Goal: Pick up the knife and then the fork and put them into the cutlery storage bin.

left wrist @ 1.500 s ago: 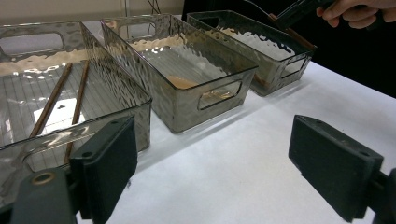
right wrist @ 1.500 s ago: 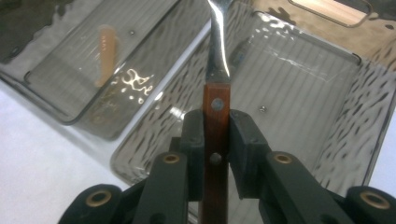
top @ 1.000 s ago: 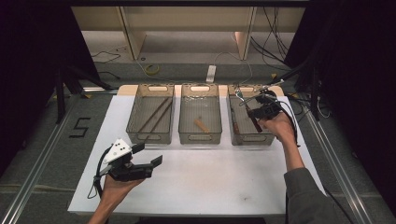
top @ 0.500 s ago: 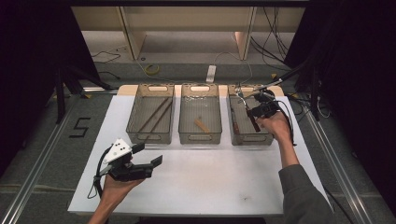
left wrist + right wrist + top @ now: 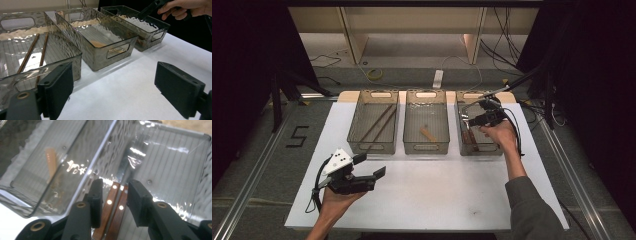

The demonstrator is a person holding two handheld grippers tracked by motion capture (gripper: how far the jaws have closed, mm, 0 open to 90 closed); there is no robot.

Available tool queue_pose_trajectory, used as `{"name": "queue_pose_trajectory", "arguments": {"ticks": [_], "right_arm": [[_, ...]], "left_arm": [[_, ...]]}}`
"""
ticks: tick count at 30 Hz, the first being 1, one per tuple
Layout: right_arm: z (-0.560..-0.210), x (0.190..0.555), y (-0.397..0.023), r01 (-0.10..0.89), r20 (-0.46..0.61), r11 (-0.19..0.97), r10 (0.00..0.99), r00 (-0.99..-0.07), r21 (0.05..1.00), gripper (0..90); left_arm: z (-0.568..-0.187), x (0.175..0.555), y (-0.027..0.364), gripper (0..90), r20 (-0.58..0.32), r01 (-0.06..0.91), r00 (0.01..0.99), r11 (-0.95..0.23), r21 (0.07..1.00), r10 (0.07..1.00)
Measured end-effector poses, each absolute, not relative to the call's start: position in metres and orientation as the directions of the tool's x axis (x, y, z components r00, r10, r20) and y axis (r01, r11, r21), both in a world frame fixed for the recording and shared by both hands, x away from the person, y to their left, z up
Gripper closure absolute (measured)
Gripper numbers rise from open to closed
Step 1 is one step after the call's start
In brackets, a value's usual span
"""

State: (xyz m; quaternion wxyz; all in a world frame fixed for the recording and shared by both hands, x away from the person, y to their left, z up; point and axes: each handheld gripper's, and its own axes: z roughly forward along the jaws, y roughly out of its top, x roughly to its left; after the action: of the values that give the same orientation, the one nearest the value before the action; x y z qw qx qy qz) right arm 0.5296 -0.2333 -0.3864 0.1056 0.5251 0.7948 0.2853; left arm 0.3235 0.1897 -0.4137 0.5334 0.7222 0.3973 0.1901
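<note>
While the right gripper [image 5: 113,197] hangs over the bin [image 5: 175,152], jaws just parted
two wooden-handled knives [image 5: 113,207] lie loose between them; left gripper [image 5: 371,166] spread wide, nothing in it

Lab — rails [image 5: 252,187], loose cables [image 5: 507,30]

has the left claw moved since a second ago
No. The left claw holds the same spot on the white table, just short of the left bin.
</note>
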Motion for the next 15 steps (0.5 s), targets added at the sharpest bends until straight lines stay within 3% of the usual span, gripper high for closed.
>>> {"name": "queue_pose_trajectory", "arguments": {"ticks": [15], "right_arm": [[-0.371,0.500,-0.231,0.702,0.095,0.331,0.865,-0.492,0.631,48.7]], "left_arm": [[-0.413,0.323,0.189,15.1,-0.153,0.373,0.613,-0.113,0.921,0.775]]}}
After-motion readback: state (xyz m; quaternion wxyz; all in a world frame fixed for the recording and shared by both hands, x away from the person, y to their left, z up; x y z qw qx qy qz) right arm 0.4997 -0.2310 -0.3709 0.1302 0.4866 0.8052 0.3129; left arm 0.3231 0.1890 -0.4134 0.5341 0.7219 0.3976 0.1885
